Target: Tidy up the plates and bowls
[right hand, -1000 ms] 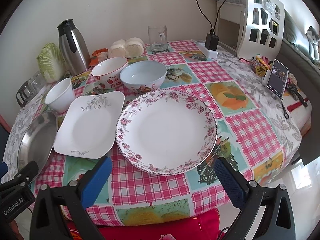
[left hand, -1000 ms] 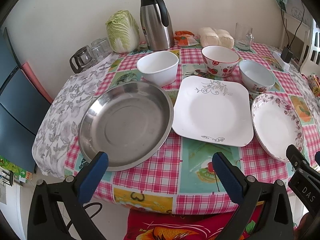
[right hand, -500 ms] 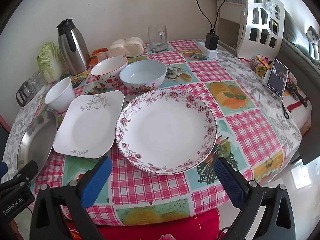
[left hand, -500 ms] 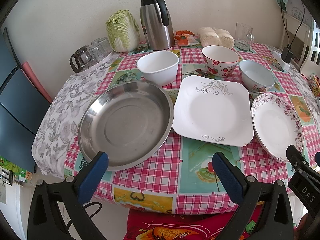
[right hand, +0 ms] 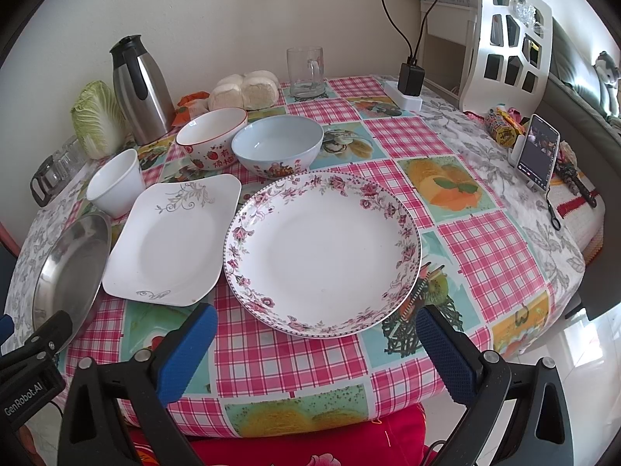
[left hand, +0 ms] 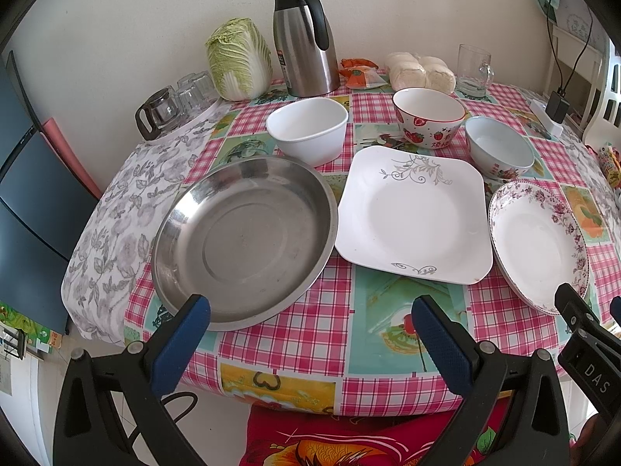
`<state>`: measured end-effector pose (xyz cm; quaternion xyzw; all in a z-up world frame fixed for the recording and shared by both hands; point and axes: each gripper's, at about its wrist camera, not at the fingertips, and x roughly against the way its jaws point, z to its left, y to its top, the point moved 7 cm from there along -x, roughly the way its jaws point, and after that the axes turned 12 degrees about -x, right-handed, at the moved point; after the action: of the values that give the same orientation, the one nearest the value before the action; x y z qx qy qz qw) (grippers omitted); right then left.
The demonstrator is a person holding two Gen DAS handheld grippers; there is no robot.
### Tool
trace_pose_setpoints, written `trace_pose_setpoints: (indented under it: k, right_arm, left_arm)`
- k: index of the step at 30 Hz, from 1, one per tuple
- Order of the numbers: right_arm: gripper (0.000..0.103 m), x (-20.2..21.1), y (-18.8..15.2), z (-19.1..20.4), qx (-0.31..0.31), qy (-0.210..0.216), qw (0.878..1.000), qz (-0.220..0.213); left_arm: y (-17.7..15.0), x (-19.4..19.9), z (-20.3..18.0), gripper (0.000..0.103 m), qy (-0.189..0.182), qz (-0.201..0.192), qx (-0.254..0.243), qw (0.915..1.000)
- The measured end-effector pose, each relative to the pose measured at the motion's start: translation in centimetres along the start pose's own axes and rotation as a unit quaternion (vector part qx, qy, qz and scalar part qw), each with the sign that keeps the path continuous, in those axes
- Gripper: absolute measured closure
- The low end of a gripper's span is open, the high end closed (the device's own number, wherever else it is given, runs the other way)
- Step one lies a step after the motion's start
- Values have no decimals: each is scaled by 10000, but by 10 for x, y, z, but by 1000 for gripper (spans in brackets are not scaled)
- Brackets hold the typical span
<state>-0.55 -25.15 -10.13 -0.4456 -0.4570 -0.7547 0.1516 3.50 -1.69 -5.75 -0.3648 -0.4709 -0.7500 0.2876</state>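
While both grippers hover spread (empty), floral plate [right hand: 322,252] lies flat.

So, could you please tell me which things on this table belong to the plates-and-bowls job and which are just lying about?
Job: steel pan, square plate, floral plate, white bowl, strawberry bowl, blue bowl.

Lying about: cabbage, flask, buns, mug, phone.

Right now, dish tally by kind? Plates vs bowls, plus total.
Plates: 3 — steel plate, square plate, floral plate
Bowls: 3 — white bowl, strawberry bowl, blue bowl
Total: 6
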Motion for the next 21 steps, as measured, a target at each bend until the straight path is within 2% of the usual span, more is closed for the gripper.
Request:
trace_pose_setpoints:
  k: [13, 21]
  right_arm:
    - [0, -1, -1, 0, 1, 0, 10000, -2]
    - [0, -6, 4, 7, -53, -6, 10000, 66]
  left_arm:
    - [0, 0, 0, 0, -16, 3, 19, 10000]
    - [-3, -12, 15, 0, -61, 138, 294, 9995]
